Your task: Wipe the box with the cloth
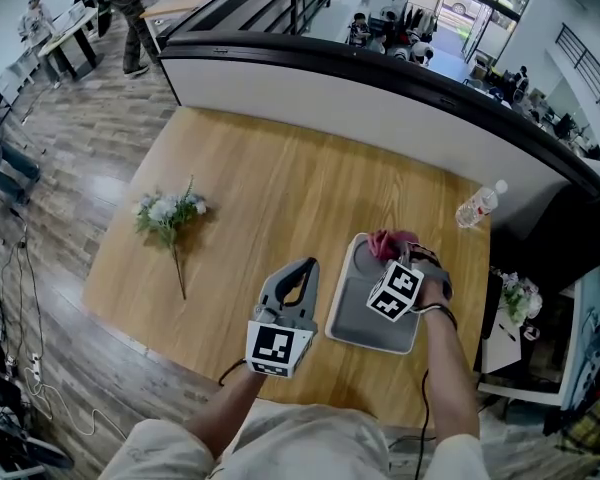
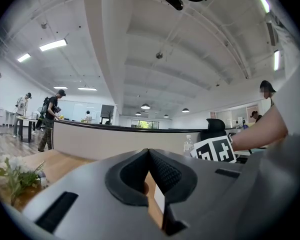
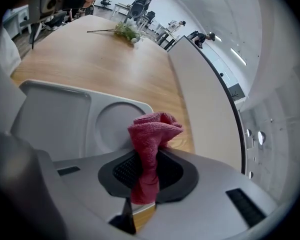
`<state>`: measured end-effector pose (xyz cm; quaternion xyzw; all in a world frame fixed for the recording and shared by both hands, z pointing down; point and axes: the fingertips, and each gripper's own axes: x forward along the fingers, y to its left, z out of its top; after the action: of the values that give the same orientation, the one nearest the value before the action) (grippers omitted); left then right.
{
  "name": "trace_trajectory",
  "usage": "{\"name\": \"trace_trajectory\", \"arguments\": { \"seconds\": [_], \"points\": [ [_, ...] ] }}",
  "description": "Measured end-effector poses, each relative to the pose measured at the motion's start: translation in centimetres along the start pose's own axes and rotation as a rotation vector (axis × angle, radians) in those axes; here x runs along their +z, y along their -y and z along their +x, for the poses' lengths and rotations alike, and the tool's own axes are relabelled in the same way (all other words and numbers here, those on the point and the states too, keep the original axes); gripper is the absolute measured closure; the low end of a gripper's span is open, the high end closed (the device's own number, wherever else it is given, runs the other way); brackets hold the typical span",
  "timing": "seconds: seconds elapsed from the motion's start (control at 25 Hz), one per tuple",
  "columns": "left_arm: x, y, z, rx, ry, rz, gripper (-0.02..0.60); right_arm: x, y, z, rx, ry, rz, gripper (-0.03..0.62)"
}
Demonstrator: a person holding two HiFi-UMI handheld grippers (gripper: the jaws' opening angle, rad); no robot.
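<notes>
Found the right gripper (image 3: 145,171) clamped on the red cloth (image 3: 152,134), with one bunched end standing up past the jaw tips and the other trailing down between the pads. Noted the grey box (image 1: 365,318) lying flat on the wooden table (image 1: 280,178) at the person's right, long axis running from the near table edge away from the person. Saw a rectangular recess toward its near end and a round recess toward its far end in the right gripper view. Placed the cloth (image 1: 388,243) at that far end, by the round recess, so that nearly all the box surface (image 3: 55,119) lies back toward the person from the jaws. Could not confirm whether the cloth touches the box. Found the left gripper (image 1: 300,268) just beside the box's left long edge, jaws pressed together at the tips with nothing between, confirmed in the left gripper view (image 2: 150,171). Could not settle contact with the box. Judged the right gripper (image 1: 408,258) the nearer and the working tool, and a wipe likely to run along the long axis, pulled toward the person. Logged a flower sprig (image 1: 170,211) well apart at left and a water bottle (image 1: 477,206) beyond the box at the far right edge.
</notes>
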<state>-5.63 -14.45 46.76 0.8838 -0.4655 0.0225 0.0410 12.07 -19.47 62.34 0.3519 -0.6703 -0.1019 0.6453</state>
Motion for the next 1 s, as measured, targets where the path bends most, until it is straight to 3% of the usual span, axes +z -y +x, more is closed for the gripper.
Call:
{"name": "trace_trajectory", "arguments": {
  "seconds": [1.0],
  "points": [
    [-0.7,-0.4,0.1,0.009,-0.003,-0.011,0.569,1.2,-2.5,-1.2,0.053,0.015,0.020,0.519]
  ]
}}
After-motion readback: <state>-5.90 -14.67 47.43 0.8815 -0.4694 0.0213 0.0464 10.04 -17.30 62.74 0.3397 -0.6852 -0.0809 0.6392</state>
